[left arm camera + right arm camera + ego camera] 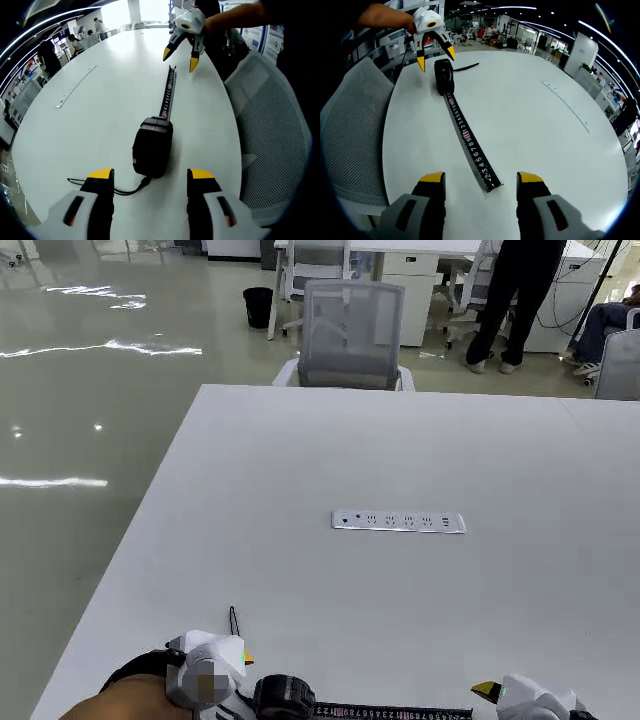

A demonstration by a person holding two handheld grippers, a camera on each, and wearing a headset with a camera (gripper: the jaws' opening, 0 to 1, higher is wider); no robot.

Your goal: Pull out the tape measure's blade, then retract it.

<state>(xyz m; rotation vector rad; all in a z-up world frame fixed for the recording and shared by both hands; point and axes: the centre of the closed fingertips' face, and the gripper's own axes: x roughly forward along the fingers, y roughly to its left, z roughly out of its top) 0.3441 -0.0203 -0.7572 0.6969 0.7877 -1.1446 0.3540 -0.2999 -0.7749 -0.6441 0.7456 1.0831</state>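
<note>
Tape measure (153,145), a black case, lies on the white desk (400,440) just ahead of the left tongs (150,174). Its near end sits in the gap between the two yellow tips, and neither tip touches it. Those tongs are spread wide and hold nothing. A thin black wrist strap (125,190) trails from the case's near end, past the left-hand tip.

From the far side of the case the blade (169,92) runs flat along the desk, straight away from the left tongs toward the right tongs (481,178). The blade's black face shows white numerals, and its free end stops just ahead of the right tongs, in line with the gap between their tips. The right tongs are also spread, with nothing pinched between them. In the left gripper view they appear raised a little over the blade's far end rather than closed on it.

Case and blade together lie between the two pairs of tongs, along the near edge of the desk. Well beyond both, toward the middle of the desk, lies a white power strip (398,522).
</note>
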